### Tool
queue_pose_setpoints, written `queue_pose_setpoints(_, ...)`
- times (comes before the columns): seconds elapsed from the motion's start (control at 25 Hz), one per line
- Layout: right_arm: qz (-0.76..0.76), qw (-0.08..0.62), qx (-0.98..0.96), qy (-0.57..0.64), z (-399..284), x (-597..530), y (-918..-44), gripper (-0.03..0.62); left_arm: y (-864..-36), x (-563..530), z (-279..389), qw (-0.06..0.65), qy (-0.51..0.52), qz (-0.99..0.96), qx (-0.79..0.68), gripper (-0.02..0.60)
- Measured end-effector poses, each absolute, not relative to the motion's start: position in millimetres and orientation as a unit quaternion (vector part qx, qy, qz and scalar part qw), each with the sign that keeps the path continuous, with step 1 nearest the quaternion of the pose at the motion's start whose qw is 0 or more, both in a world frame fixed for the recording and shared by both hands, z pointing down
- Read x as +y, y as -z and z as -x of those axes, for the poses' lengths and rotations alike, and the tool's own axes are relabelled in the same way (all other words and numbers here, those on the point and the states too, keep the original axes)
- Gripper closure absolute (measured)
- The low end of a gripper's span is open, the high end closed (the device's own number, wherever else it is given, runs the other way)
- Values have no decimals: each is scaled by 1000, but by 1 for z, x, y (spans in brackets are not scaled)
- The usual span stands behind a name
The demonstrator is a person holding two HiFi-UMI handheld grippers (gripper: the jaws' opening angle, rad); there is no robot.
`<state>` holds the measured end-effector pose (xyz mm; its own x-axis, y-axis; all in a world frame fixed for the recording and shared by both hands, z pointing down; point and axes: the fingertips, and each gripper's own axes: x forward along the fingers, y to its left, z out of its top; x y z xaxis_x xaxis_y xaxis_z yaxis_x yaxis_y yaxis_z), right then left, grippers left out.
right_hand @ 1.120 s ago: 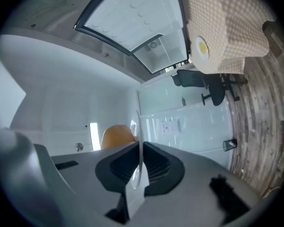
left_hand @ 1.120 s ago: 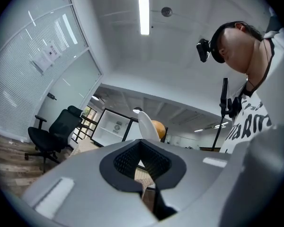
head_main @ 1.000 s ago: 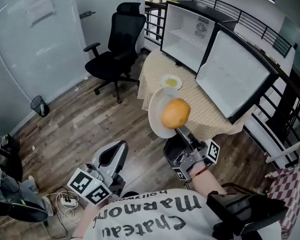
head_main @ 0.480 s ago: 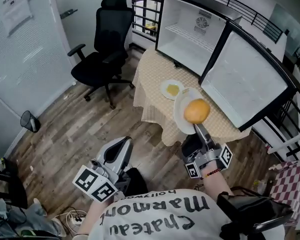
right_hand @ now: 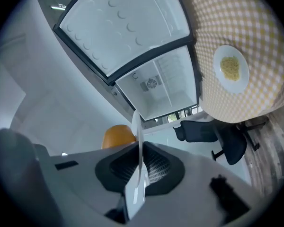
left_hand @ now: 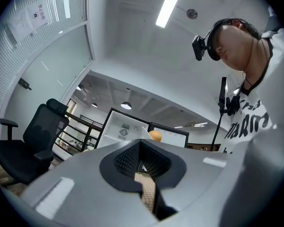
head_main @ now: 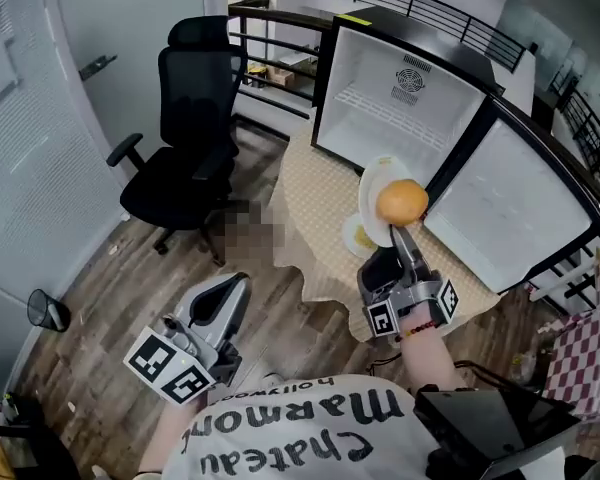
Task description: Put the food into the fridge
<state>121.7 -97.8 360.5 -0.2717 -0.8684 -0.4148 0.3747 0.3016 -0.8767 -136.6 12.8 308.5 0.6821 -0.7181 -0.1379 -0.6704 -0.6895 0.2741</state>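
Nearest, low at the person's left side: left gripper (head_main: 237,288), jaws together w/ nothing btwn them, over the wood floor (head_main: 100,298), short of the bench's near edge. Idle for now.

Next out: right gripper (head_main: 397,231), jaws nearly closed & clamped on the near rim of the white plate (head_main: 373,190). Its own view shows the rim edge-on btwn the pads. The round orange food (head_main: 402,201) sits on the plate just past the jaws.

What's changed: a sec ago the plate hung short of the near edge of the bench (head_main: 315,193), floor under it. Now it's over the bench top & held high, roughly in front of where the fridge body meets its open door. The person has walked in too: fridge looks bigger, office chair (head_main: 195,88) closer. Grip looks the same, food hasn't shifted on the plate.

On the bench, below the held plate & partly hidden by it: second plate (right_hand: 231,69) w/ yellow food, approx mid-bench toward the near edge, same spot as before.

Far edge: fridge (head_main: 420,30), door (head_main: 510,203) swung wide to the right, wire shelf (head_main: 395,108) free.

Meaning: carry is mostly done, insertion not yet. Prob next: keep the plate level, steer left of the door edge, into the cavity. Risk: the food is round & loose, could roll off if the plate tips. Second plate remains to fetch.
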Motion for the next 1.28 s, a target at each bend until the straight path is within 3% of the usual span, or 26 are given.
queue_pose_setpoints(0.6,380,578,557,458,-188,-210,-375,563,-309,-138,191,83,90,-935,-334,575)
queue_pose_setpoints(0.96,434,591,530,426,-231,-292,-388,563,-309,-259,176,101,57,-945,-306,575)
queue_pose_setpoints(1.28,482,608,482,407,-275,-335,-411,563,-313,-361,104,113,22,-969,-217,575)
